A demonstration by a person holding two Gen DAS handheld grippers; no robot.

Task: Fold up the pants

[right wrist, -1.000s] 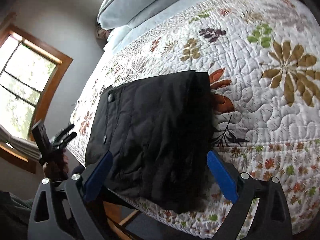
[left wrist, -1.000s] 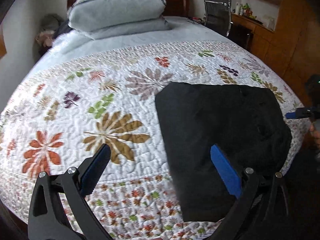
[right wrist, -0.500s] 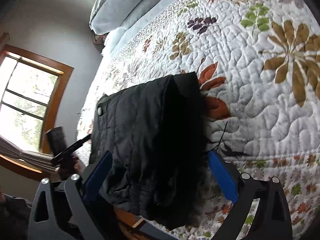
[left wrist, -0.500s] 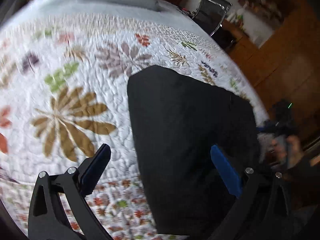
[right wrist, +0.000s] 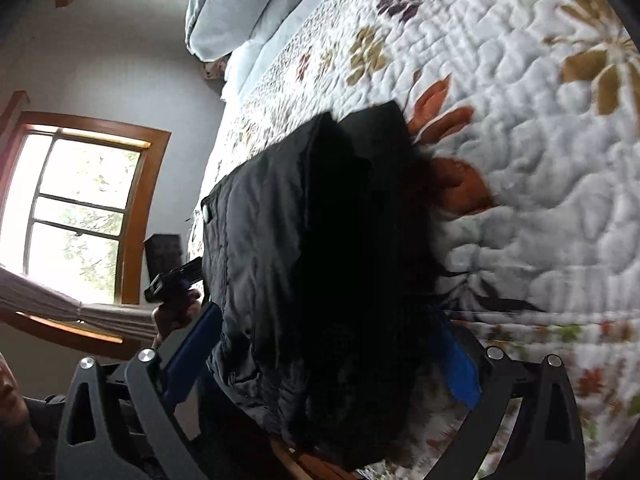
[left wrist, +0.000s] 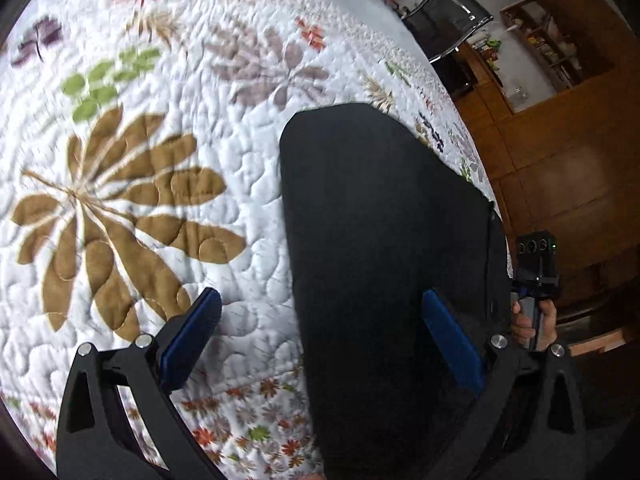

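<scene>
We are seeing the black pants (left wrist: 384,248) lying folded into a compact block on the floral quilt (left wrist: 132,184), sitting at the near edge of the bed, with their near end reaching the quilt's border strip and hanging slightly past the mattress edge in the right wrist view (right wrist: 320,264). We are holding the left gripper (left wrist: 320,340) over that near edge with its jaws standing wide apart, gripping nothing; its left blue pad is hovering above bare quilt, its right pad above the dark fabric. The right gripper (right wrist: 324,356) is also spread open and empty, its two pads straddling the near end of the pants, not clamped on it. In the left view the right hand (left wrist: 534,326) is showing just past the pants' right edge, beside the bed's side. In the right view the left hand (right wrist: 178,312) is showing just off the pants' left edge. The quilt to the left of the pants and beyond them is lying open, up to the pillows (right wrist: 240,4). Wooden cabinets (left wrist: 560,152) and a chair (left wrist: 448,20) are standing off the bed's right side; a window (right wrist: 76,216) is sitting on the other side.
</scene>
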